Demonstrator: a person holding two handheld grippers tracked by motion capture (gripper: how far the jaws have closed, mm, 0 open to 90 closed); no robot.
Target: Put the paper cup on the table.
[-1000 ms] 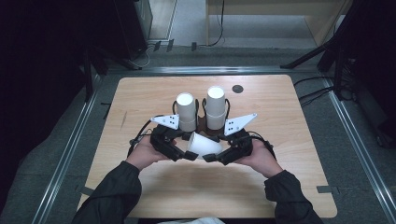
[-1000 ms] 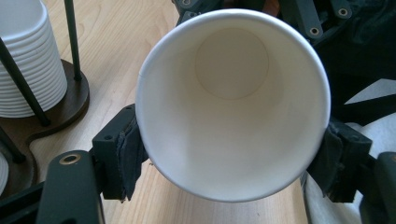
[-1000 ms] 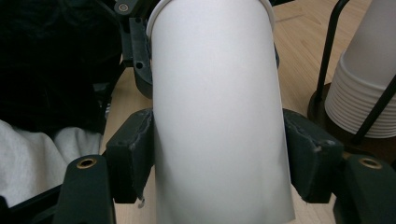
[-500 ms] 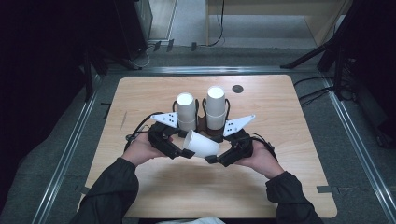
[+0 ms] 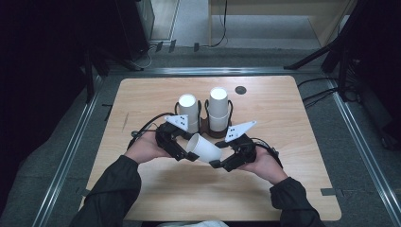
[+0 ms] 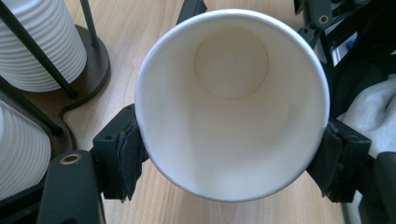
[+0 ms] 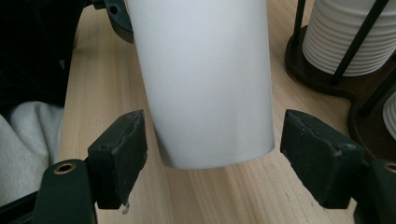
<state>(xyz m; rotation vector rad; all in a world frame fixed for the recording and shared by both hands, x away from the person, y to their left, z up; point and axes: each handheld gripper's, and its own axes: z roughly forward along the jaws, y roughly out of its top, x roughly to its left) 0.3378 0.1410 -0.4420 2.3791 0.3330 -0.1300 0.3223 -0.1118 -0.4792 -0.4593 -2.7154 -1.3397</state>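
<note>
A person holds a gripper in each hand over the middle of a wooden tabletop point(image 5: 142, 198), nearer its front edge than its back. Between them lies a white paper cup point(image 5: 204, 148), tipped on its side above the wood. The left gripper point(image 5: 183, 153) clamps the cup near its open rim, pads pressed on both sides; the left gripper view looks straight into the empty cup point(image 6: 231, 100). The right gripper point(image 5: 218, 163) has just been opening: its jaws stand wide on either side of the cup's closed base point(image 7: 205, 84), with a gap at each pad. Just behind, toward the back edge, a dark holder point(image 5: 204, 128) carries two upright stacks of cups point(image 5: 218, 109).
</note>
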